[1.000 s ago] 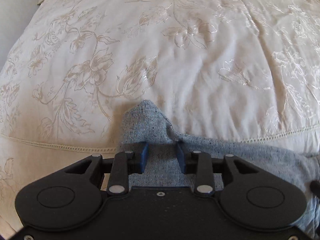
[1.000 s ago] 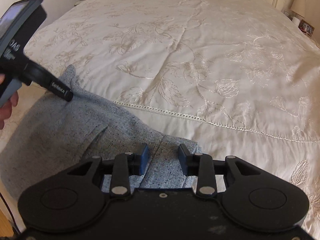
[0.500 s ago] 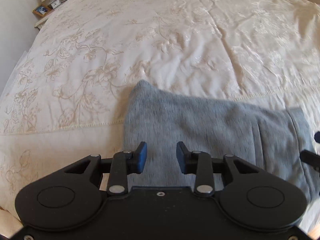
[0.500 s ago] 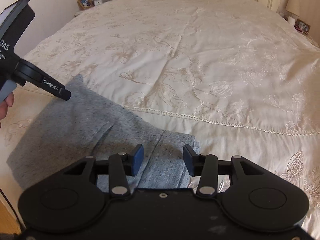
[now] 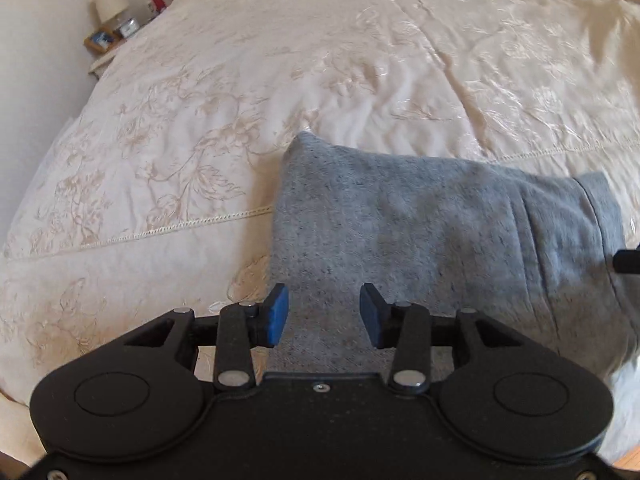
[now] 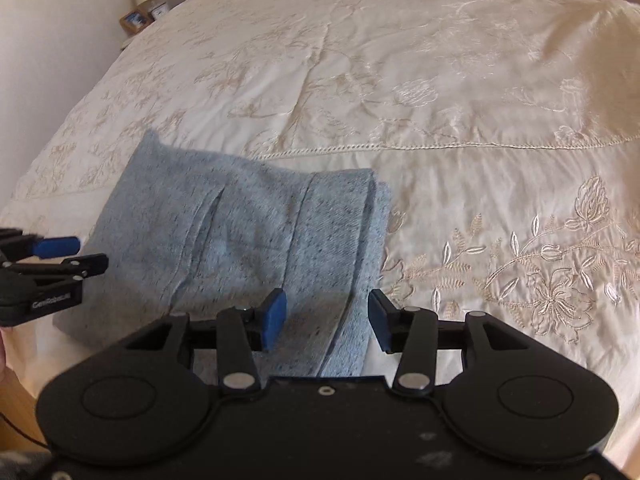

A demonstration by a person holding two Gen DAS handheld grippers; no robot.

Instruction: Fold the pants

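Observation:
The grey-blue pants [image 5: 432,232] lie folded into a compact rectangle near the front edge of the bed; they also show in the right wrist view [image 6: 256,240]. My left gripper [image 5: 324,314] is open and empty, raised above the near left part of the pants. It also shows from the side at the left edge of the right wrist view [image 6: 64,256]. My right gripper [image 6: 327,322] is open and empty, raised above the waistband end of the pants.
The bed carries a cream embroidered bedspread [image 6: 440,80] with a stitched seam line running across. A bedside table [image 5: 108,40] with a lamp, a picture frame and small items stands at the far left. A wooden floor strip [image 6: 16,408] shows below the bed edge.
Both grippers have let go of the pants, opened and lifted back. The pants now lie flat and folded on the bed.

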